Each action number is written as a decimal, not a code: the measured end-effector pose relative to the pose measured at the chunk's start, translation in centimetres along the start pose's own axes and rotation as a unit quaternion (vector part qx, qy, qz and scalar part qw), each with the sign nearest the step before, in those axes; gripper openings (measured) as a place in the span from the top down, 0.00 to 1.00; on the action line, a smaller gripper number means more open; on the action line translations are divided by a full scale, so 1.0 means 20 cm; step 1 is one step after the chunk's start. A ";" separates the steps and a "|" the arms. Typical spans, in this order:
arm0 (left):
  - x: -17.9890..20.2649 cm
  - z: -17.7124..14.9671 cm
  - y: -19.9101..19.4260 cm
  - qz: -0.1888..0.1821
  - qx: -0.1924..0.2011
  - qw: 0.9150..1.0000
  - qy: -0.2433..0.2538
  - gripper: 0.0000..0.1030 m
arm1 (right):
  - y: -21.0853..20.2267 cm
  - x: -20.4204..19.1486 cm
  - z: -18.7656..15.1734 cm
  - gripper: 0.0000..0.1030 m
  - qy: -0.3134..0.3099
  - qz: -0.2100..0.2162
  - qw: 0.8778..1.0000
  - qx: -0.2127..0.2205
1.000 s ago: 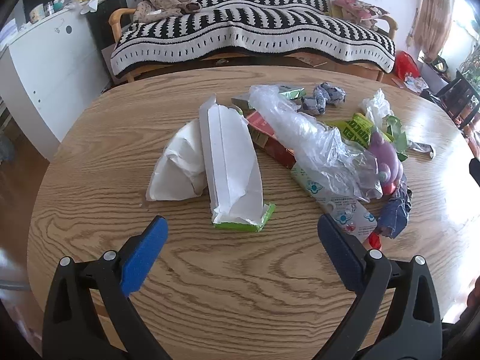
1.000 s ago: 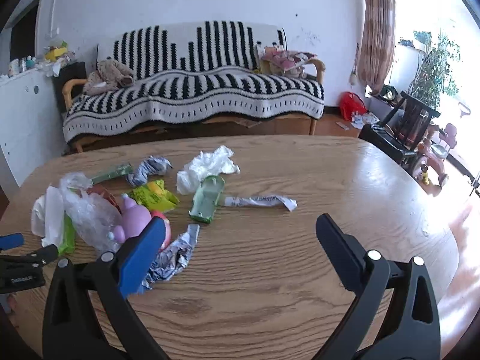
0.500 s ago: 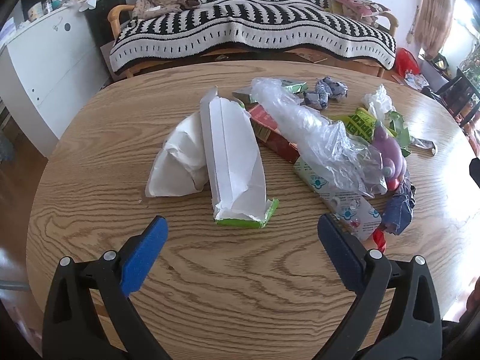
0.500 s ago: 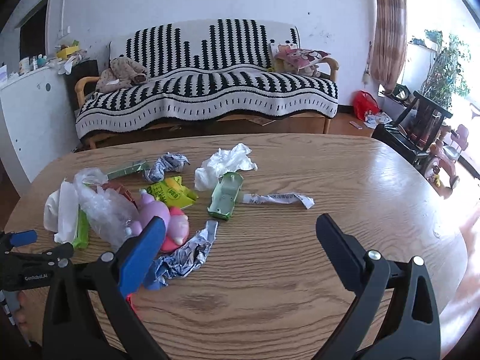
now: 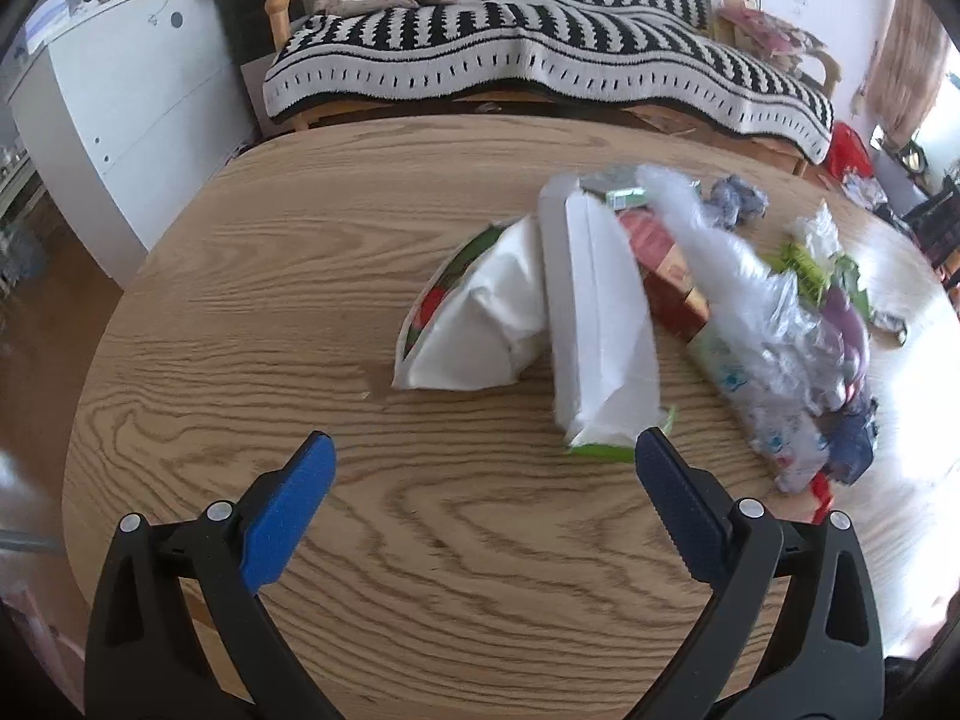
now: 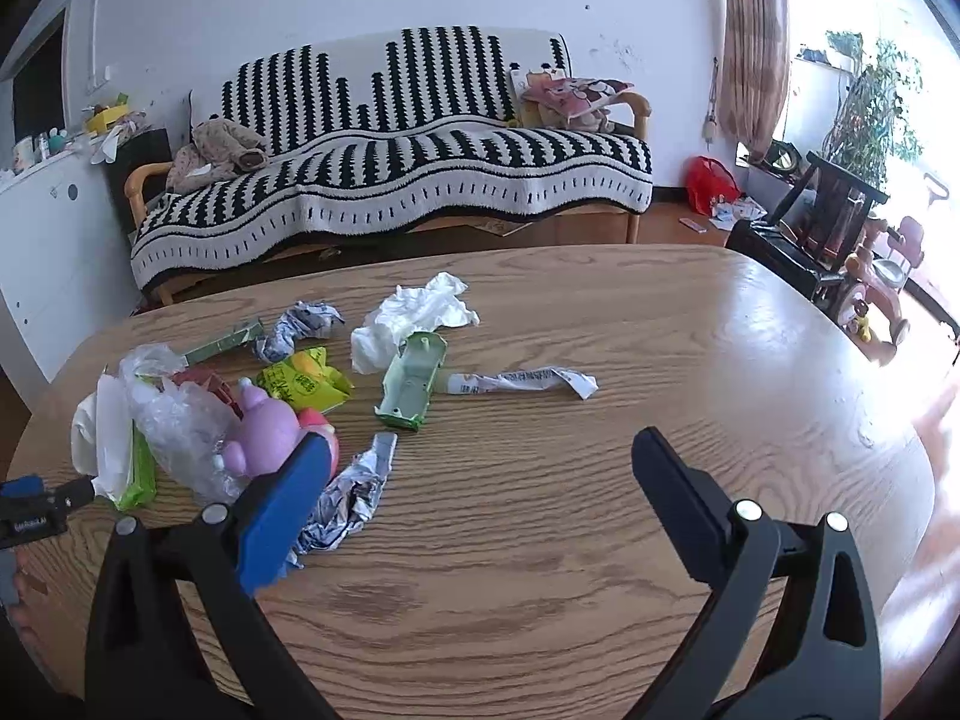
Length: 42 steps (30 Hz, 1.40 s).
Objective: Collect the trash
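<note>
Left wrist view: left gripper [image 5: 483, 447] has swung left since a second ago, so the litter now sits right of centre; jaws wide apart, holding nothing.
Nearest piece: white carton with green end [image 5: 600, 336], its near end just beside the right finger [image 5: 672, 492]; white pouch [image 5: 474, 318] leans against its left side.
Right wrist view: right gripper [image 6: 480, 450] has pulled back and risen a little; jaws spread wide, empty, its left finger in front of the foil wad [image 6: 348, 498] and purple toy [image 6: 264, 429].
Trash: all of it on the bench [image 5: 270, 300], none lifted; clear plastic bag [image 5: 744, 282], green tray [image 6: 413, 384], tissue [image 6: 414, 318], twisted label strip [image 6: 522, 381] scattered mid-bench.
Meaning: collection not yet begun (no bin or bag mouth in either view); the carton looks the likely first pick, though that is a guess.
Open room: bare wood broad on the bench's left side and on its right [image 6: 720, 360].
Edges: near rim lies under both grippers; pile sits well in from every edge.
</note>
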<state>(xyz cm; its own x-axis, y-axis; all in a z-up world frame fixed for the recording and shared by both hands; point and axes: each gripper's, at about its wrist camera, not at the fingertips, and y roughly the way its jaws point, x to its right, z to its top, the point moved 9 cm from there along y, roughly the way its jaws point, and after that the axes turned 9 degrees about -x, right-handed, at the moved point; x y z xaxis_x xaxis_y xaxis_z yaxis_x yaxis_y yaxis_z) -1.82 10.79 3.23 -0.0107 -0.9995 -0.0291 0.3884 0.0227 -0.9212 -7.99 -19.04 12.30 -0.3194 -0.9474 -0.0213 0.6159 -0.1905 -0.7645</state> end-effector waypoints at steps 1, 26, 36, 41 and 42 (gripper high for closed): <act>0.01 0.00 0.01 0.004 -0.001 1.000 0.006 0.06 | 0.00 0.00 0.00 0.06 0.004 0.002 1.000 0.000; -0.02 0.03 0.07 -0.002 -0.008 1.000 0.010 0.06 | 0.03 -0.02 -0.02 0.06 -0.004 -0.002 1.000 -0.012; 0.01 0.05 0.05 -0.016 -0.006 1.000 0.001 0.06 | 0.05 -0.05 -0.03 0.05 -0.007 0.006 1.000 -0.025; 0.10 0.07 0.07 -0.016 -0.005 1.000 0.016 0.06 | 0.07 -0.12 -0.06 0.06 -0.030 -0.001 0.999 -0.036; 0.11 0.06 0.08 -0.015 -0.008 1.000 0.017 0.06 | 0.07 -0.12 -0.06 0.06 -0.034 -0.004 0.999 -0.034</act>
<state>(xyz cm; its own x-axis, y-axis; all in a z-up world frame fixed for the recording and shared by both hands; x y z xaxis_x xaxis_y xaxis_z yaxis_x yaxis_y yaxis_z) -0.06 8.55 2.28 -0.0528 -0.9985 -0.0136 0.3728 -0.0071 -0.9279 -7.28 -16.70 10.48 -0.2722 -0.9618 0.0276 0.5621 -0.1822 -0.8067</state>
